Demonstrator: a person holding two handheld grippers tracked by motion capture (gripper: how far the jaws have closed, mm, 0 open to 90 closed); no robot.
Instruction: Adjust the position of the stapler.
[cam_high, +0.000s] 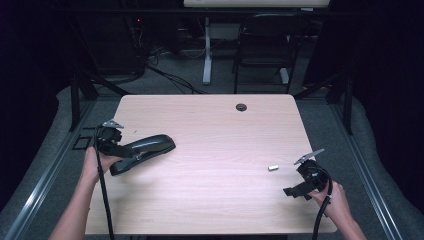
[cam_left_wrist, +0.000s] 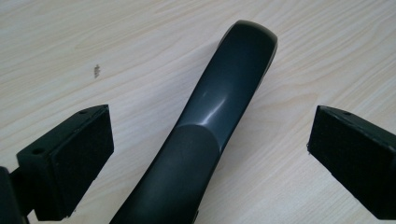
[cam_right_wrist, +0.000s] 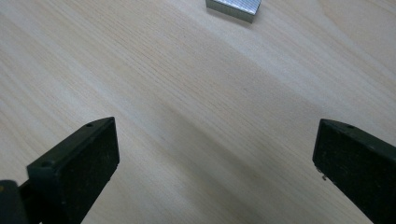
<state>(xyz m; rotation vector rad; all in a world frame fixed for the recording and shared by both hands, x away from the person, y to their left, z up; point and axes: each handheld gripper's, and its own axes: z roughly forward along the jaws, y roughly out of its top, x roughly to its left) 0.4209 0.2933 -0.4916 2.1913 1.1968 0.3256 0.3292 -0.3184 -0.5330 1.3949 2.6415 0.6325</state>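
A black stapler (cam_high: 145, 147) lies on the left part of the light wooden table (cam_high: 215, 135), its nose pointing right and away. My left gripper (cam_high: 125, 150) is open around its rear end; in the left gripper view the stapler (cam_left_wrist: 224, 93) runs up between the two pads (cam_left_wrist: 79, 154) without touching either. A small silvery strip of staples (cam_high: 272, 167) lies on the right part of the table. My right gripper (cam_high: 297, 182) hovers open just right of and nearer than it, with the strip of staples (cam_right_wrist: 233, 7) at the top edge of its view and bare wood between its jaws.
A round cable hole (cam_high: 241, 107) sits near the table's far edge. Beyond the table stand a black folding chair (cam_high: 265, 45) and a white desk leg (cam_high: 206, 50), with cables on the floor. A small dark mark (cam_left_wrist: 96, 71) shows on the wood left of the stapler.
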